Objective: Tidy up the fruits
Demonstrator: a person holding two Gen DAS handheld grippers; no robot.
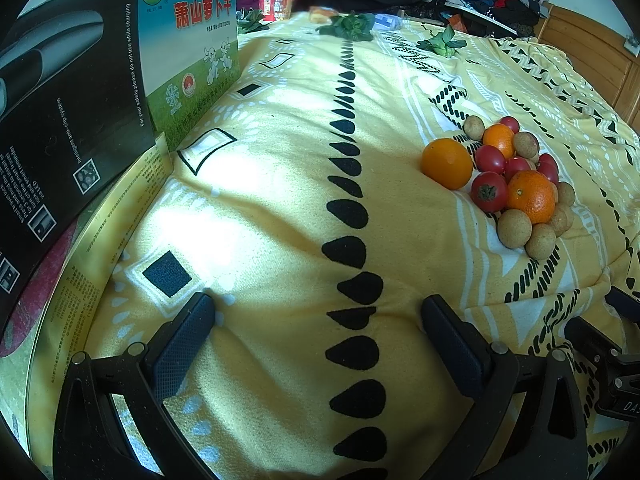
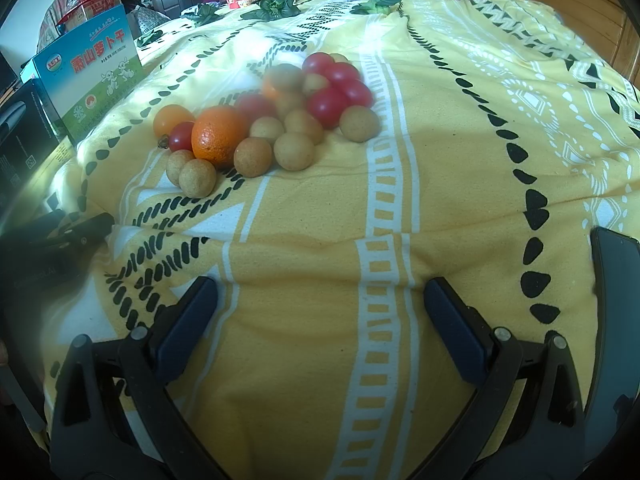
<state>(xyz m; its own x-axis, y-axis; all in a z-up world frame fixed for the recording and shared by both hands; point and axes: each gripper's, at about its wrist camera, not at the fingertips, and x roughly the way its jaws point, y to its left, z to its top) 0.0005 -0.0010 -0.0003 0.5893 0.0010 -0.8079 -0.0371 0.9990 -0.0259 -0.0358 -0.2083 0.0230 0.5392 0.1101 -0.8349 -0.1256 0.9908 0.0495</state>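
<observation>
A mixed heap of fruit lies on the yellow patterned cloth point(image 1: 280, 208): oranges point(image 1: 447, 163), red tomatoes point(image 1: 489, 191) and several small tan round fruits point(image 1: 514, 228). In the right wrist view the same heap shows an orange point(image 2: 219, 135), tomatoes point(image 2: 328, 106) and tan fruits point(image 2: 294, 151). My left gripper point(image 1: 318, 312) is open and empty, low over the cloth, left of and nearer than the heap. My right gripper point(image 2: 320, 294) is open and empty, nearer than the heap. The right gripper's body shows at the left wrist view's right edge point(image 1: 608, 344).
A blue-green carton point(image 1: 188, 52) and a black box point(image 1: 68, 112) stand at the left, over a yellow printed sheet point(image 1: 120, 216). Green leafy vegetables point(image 1: 352, 26) and a red cup point(image 1: 276, 6) lie at the far edge. A dark phone point(image 2: 618, 300) lies at the right.
</observation>
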